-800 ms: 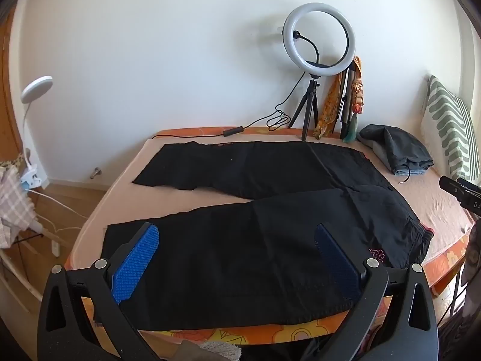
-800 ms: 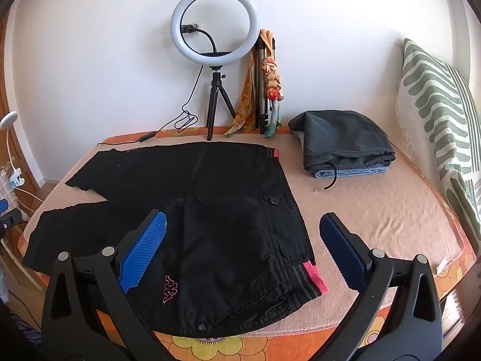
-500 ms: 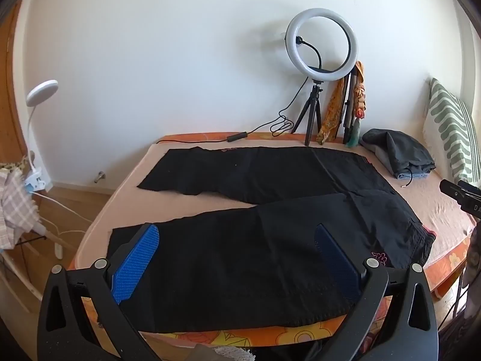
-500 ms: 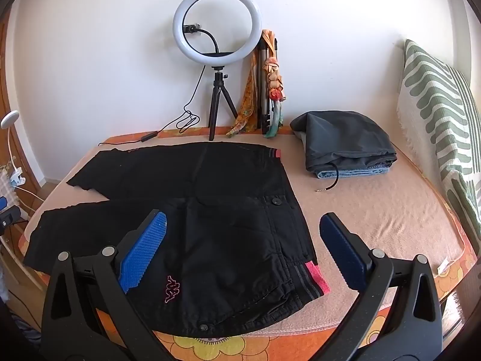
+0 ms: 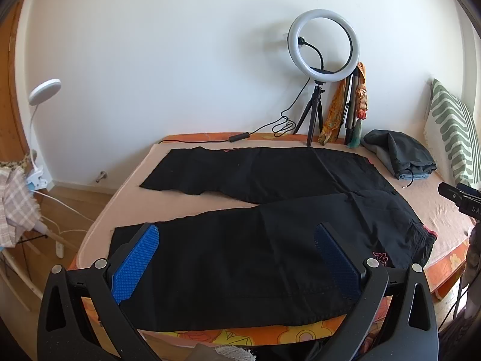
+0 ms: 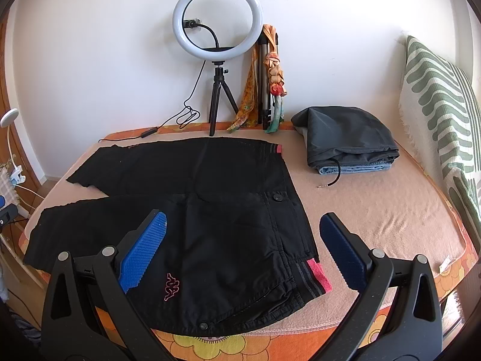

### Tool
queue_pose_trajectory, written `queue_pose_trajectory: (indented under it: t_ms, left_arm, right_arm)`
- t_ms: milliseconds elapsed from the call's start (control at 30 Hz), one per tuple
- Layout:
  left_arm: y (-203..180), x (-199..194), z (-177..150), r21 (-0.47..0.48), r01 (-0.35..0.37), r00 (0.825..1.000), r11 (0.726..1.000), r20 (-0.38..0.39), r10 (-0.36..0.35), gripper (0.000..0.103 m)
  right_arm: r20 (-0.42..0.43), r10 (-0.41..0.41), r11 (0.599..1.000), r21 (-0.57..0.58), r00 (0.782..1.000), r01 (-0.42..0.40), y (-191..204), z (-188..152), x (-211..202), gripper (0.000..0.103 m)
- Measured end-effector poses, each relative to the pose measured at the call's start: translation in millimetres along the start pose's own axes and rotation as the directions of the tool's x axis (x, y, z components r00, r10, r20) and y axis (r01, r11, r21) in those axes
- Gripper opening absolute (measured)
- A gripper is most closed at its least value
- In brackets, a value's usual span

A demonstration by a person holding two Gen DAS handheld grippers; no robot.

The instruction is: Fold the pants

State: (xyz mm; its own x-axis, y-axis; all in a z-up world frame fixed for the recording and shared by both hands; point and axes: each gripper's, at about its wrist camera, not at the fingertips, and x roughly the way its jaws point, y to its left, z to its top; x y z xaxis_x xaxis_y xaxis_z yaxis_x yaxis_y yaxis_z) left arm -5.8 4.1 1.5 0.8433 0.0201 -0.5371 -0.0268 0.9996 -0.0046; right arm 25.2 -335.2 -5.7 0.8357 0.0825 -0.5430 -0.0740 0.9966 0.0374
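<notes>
Left wrist view, items by size. Bed (image 5: 126,198): it is serving me as the folding surface. Black pants (image 5: 270,240): they are lying flat and unfolded, legs splayed apart toward the left, waistband (image 6: 312,273) at the near right edge, presumably spread ready for a first fold. Striped pillow (image 6: 436,96): leaning at the right. Folded grey garments (image 6: 345,138): sitting well apart, likely a finished pile. Ring light (image 6: 218,18): standing against the wall. Left gripper (image 5: 237,258): I am holding it wide open, empty, over the near leg. Right gripper (image 6: 242,252): gaping likewise, grasping nothing, above the waistband.

Both tongs (image 5: 236,254) (image 6: 242,239) wide apart, empty
</notes>
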Motion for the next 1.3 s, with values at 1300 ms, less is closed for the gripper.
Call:
queue_pose_trajectory:
  t_ms: [1300]
  left_arm:
    - [1.1, -2.4, 0.2, -0.003, -0.002, 1.000, 1.000, 0.002, 0.002, 0.103]
  right_arm:
    - [-0.002, -0.012, 1.000, -0.018, 1.000, 0.012, 1.8, -3.5, 1.7, 0.103]
